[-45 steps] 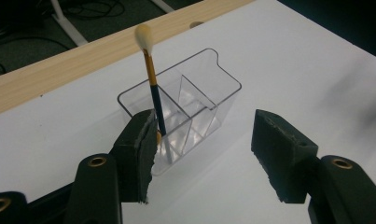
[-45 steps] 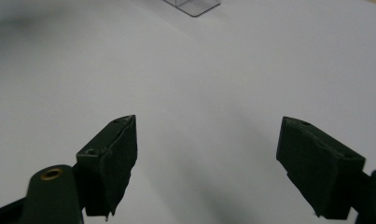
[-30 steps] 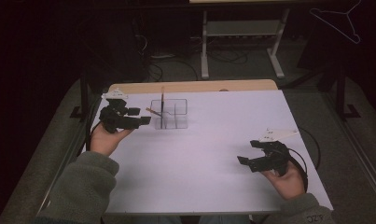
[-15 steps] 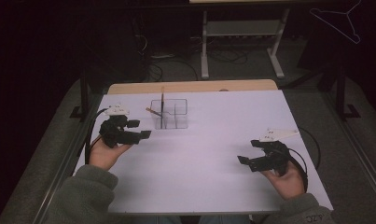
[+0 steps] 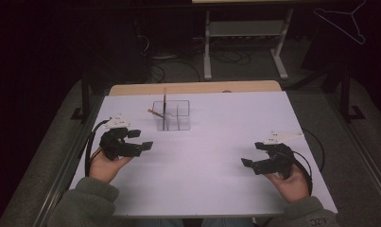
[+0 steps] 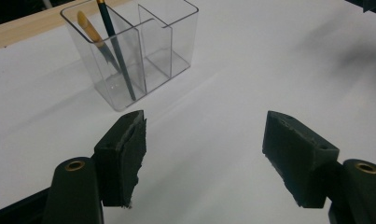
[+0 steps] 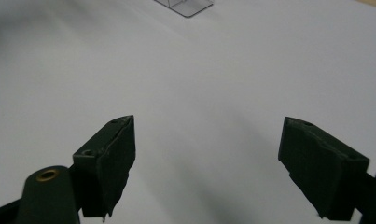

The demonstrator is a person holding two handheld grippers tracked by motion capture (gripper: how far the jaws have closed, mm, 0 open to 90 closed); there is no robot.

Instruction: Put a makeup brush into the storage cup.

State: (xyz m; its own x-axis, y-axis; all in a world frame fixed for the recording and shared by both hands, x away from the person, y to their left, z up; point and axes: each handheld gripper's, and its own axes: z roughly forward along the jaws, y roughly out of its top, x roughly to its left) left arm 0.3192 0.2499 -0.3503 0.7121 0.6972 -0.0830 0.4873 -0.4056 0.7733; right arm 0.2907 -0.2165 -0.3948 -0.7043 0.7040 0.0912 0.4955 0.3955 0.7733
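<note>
While your two hands rest low over the white table (image 5: 212, 179), its bare sheet spreads under and ahead of both pairs of jaws. Beyond your left gripper (image 6: 202, 154), up and to the left of its jaws and well clear of them, stands the clear organizer (image 6: 134, 51). Two things lean in its left compartment: the dark pencil (image 6: 116, 51) and the yellow-handled tool (image 6: 96, 39) (tips down, handles out over the rim). That gripper's jaws have just been opening; they stand wide with nothing between them. Your right gripper (image 7: 209, 168) also gapes wide and empty, the organizer far ahead of its jaws.
</note>
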